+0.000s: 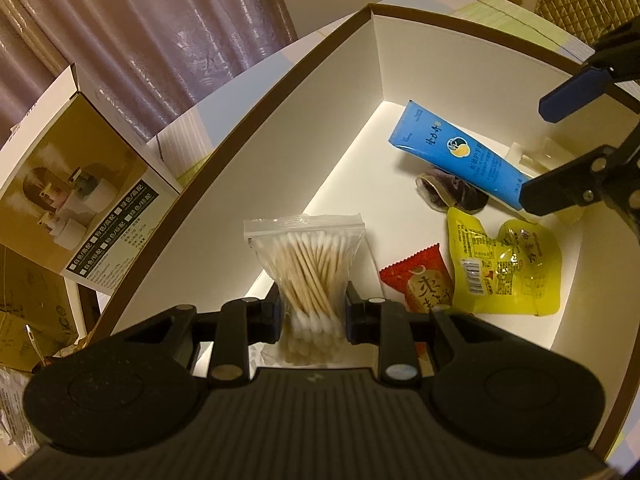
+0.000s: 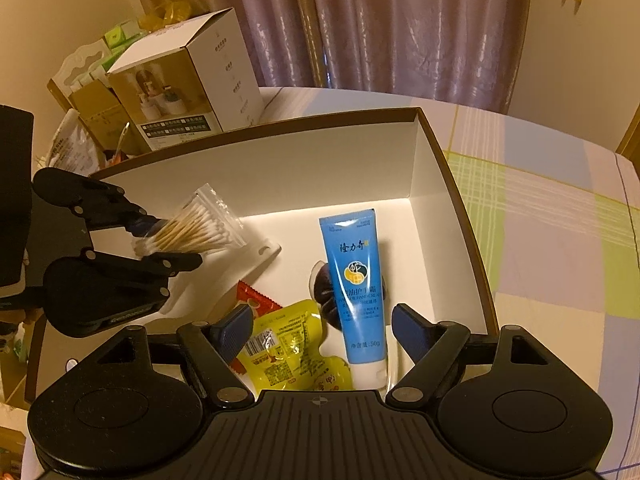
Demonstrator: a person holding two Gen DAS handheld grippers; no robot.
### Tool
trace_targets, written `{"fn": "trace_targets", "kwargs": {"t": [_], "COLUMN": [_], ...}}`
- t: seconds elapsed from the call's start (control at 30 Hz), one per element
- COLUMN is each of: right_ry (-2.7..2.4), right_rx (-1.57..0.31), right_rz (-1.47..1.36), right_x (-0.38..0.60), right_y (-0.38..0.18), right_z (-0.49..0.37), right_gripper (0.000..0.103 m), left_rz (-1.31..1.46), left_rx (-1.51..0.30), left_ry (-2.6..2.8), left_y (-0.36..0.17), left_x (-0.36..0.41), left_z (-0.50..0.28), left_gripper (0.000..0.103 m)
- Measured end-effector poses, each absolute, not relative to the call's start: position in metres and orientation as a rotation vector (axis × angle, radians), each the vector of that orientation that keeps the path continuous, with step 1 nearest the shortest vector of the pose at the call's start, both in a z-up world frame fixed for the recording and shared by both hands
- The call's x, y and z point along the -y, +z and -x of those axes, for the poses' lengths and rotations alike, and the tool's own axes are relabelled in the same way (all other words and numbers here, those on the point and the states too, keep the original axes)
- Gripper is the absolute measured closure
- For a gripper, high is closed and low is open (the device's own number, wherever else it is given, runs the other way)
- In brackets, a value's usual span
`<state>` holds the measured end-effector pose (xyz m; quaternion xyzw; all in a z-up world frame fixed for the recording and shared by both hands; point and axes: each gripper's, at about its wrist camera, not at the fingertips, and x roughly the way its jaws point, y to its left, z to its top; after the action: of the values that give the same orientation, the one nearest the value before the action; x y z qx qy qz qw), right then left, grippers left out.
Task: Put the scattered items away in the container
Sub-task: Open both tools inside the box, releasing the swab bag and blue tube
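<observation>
The table (image 2: 540,216) carries a checked cloth in pale green, lilac and white, and its far edge stands close to a mauve curtain (image 2: 400,20) and a cream wall. At the far left corner of the table stands a product carton (image 2: 188,80) printed with a photograph, with further cartons and packets stacked just beside it. The container (image 2: 448,168) is an open white box with a brown rim and occupies the middle of the table. On its floor, near the right wall, lies a blue hand-cream tube (image 2: 354,280), its white cap toward the near edge. A dark round item (image 1: 452,192) lies partly beneath the tube; what it is cannot be determined. A yellow snack pouch (image 2: 288,352) lies at the near edge of the box floor, and a red snack packet (image 1: 420,280) lies touching it on the left. The left gripper (image 1: 313,312) is clamped on a clear bag of cotton swabs (image 1: 308,264) at the bag's lower half and holds it above the left part of the box floor, clear of the other items. The right gripper (image 2: 322,332) hangs above the tube and the yellow pouch with its blue pads set wide apart, one on each side, neither pad pressing on anything.
</observation>
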<state>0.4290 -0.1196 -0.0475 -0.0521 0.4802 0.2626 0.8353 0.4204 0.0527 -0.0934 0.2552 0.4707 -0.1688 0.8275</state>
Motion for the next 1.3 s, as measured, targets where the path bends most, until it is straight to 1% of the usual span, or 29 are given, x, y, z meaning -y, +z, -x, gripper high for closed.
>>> {"fn": "trace_targets", "kwargs": {"t": [0.23, 0.33, 0.37, 0.4, 0.43, 0.47, 0.53, 0.6, 0.67, 1.03, 1.07, 1.1, 1.17, 1.3], "right_ry": [0.556, 0.567, 0.573, 0.580, 0.587, 0.597, 0.615, 0.633, 0.651, 0.676, 0.669, 0.649, 0.646, 0.648], "right_rx": [-1.006, -0.997, -0.993, -0.990, -0.986, -0.983, -0.979, -0.970, -0.965, -0.942, -0.939, -0.918, -0.882, -0.886], "right_rz": [0.118, 0.129, 0.136, 0.144, 0.152, 0.158, 0.174, 0.193, 0.215, 0.294, 0.301, 0.307, 0.311, 0.284], "right_x": [0.120, 0.119, 0.119, 0.118, 0.117, 0.117, 0.115, 0.113, 0.111, 0.113, 0.114, 0.116, 0.119, 0.126], "right_y": [-0.046, -0.045, -0.045, -0.044, -0.044, -0.044, -0.043, -0.041, -0.041, -0.035, -0.034, -0.033, -0.028, -0.020], "right_z": [-0.432, -0.431, -0.431, -0.430, -0.429, -0.429, -0.427, -0.424, -0.421, -0.404, -0.402, -0.400, -0.395, -0.391], "right_gripper": [0.021, 0.021, 0.021, 0.021, 0.021, 0.021, 0.021, 0.021, 0.021, 0.020, 0.005, 0.000, 0.000, 0.000], "left_rz": [-0.536, -0.529, -0.529, -0.529, -0.529, -0.532, -0.537, -0.533, -0.528, -0.504, -0.501, -0.498, -0.490, -0.458], "left_rx": [-0.995, -0.994, -0.994, -0.992, -0.988, -0.986, -0.988, -0.988, -0.989, -0.986, -0.989, -0.990, -0.991, -0.988], "left_ry": [-0.340, -0.330, -0.325, -0.319, -0.311, -0.306, -0.298, -0.291, -0.281, -0.259, -0.254, -0.251, -0.239, -0.213], "left_y": [-0.096, -0.097, -0.097, -0.098, -0.098, -0.098, -0.098, -0.097, -0.096, -0.086, -0.085, -0.083, -0.079, -0.066], "left_x": [-0.052, -0.052, -0.052, -0.052, -0.052, -0.052, -0.053, -0.054, -0.055, -0.058, -0.059, -0.059, -0.061, -0.065], "left_z": [-0.424, -0.426, -0.426, -0.426, -0.425, -0.425, -0.424, -0.423, -0.422, -0.403, -0.401, -0.398, -0.393, -0.384], "left_gripper": [0.079, 0.075, 0.061, 0.051, 0.035, 0.029, 0.028, 0.024, 0.017, 0.010, 0.010, 0.009, 0.007, 0.007]}}
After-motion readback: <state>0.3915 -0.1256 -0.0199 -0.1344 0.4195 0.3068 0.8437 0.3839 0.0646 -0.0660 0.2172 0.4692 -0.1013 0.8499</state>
